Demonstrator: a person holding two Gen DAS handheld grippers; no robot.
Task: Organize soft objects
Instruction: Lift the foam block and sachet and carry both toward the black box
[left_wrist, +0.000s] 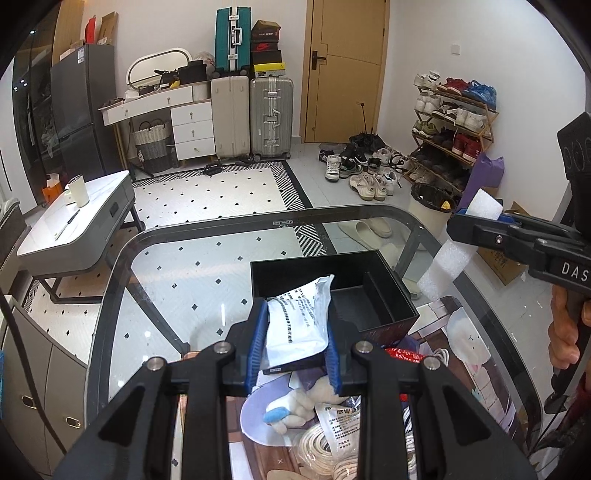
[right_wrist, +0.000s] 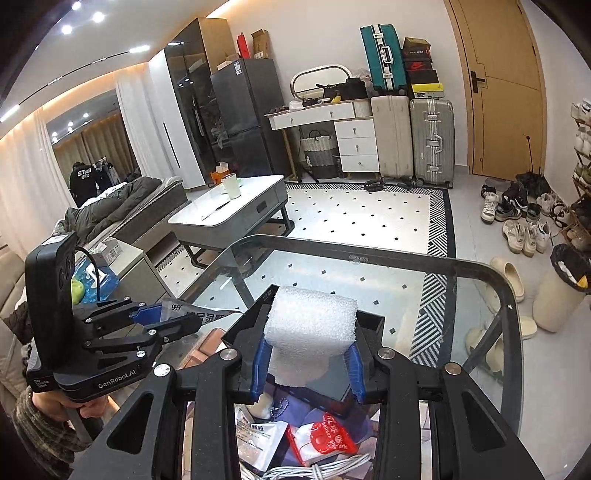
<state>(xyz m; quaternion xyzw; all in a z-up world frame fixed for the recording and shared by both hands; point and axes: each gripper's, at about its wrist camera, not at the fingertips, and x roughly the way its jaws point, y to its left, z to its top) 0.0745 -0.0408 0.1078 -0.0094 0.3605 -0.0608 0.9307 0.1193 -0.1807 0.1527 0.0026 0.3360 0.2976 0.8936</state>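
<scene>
My left gripper (left_wrist: 295, 343) is shut on a white printed sachet (left_wrist: 299, 321) and holds it over the near edge of a black open box (left_wrist: 373, 295) on the glass table (left_wrist: 155, 295). My right gripper (right_wrist: 308, 363) is shut on a white foam block (right_wrist: 310, 332) above the same box (right_wrist: 373, 323). In the left wrist view the right gripper (left_wrist: 476, 221) and its foam block (left_wrist: 450, 258) hang right of the box. In the right wrist view the left gripper (right_wrist: 166, 319) holds the sachet (right_wrist: 192, 308) at left.
Below the grippers lie a plush toy (left_wrist: 303, 402), a red balloon packet (right_wrist: 325, 439), more sachets (right_wrist: 258, 439) and a white coiled cable (left_wrist: 325, 450). Beyond the table stand a white side table (left_wrist: 74, 225), suitcases (left_wrist: 271, 114), shoes (left_wrist: 369, 170) and a bin (left_wrist: 428, 210).
</scene>
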